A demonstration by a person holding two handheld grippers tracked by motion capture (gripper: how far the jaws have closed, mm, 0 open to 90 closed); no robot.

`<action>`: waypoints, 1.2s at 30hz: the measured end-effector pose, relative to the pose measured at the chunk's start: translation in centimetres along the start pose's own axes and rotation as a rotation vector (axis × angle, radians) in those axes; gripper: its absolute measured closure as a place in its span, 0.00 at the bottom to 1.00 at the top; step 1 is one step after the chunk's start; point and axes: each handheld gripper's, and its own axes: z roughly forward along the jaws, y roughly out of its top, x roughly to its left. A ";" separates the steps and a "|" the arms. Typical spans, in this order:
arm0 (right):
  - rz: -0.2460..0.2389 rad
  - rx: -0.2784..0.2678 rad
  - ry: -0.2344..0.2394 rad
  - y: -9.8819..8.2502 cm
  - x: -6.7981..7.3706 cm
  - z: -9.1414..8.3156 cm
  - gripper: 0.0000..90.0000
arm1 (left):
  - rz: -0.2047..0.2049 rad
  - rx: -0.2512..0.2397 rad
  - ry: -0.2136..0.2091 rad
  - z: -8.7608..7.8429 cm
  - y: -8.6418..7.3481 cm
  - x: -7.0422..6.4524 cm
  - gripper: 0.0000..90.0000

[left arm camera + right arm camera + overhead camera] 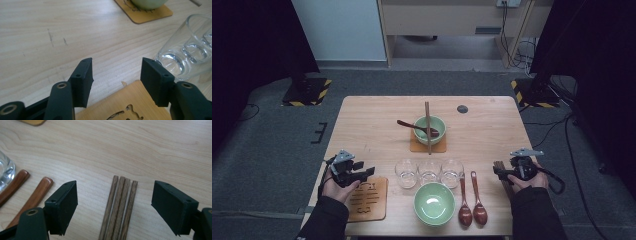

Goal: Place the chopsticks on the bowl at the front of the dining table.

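Bamboo coaster [368, 198] at table's 7 o'clock: stiff, thin, light; left gripper [116, 78] jaws apart astride its corner, not pinching. Four slim chopsticks [120, 207] at 4 o'clock, rigid, slippery; right gripper [113, 205] wide apart above; grip mid-bundle

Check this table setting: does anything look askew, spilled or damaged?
Nothing is spilled or broken. One oddity: at the far bowl, a chopstick lies across the rim and a spoon leans in at a slant, unlike the two spoons laid parallel beside the near bowl.
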 end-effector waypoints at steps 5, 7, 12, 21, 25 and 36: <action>-0.008 0.012 -0.008 -0.5 -0.1 -0.2 0.24 | 0.021 -0.023 -0.010 -0.4 0.8 -0.7 0.47; -0.006 0.014 -0.011 -0.6 -0.1 -0.2 0.24 | 0.021 -0.029 -0.013 -0.5 0.9 -0.9 0.47; 0.012 0.015 -0.015 -1.1 -0.4 -0.5 0.23 | 0.046 -0.053 -0.033 -0.7 1.9 -1.9 0.43; 0.027 0.019 -0.011 -1.3 -0.7 -0.5 0.23 | 0.103 -0.099 -0.072 -0.8 4.6 -4.0 0.39; 0.020 0.023 -0.010 -1.4 -0.7 -0.4 0.23 | 0.141 -0.117 -0.088 -1.1 5.9 -5.0 0.37; 0.016 0.029 -0.004 -1.4 -0.7 -0.3 0.23 | 0.170 -0.091 -0.107 0.2 7.4 -6.6 0.32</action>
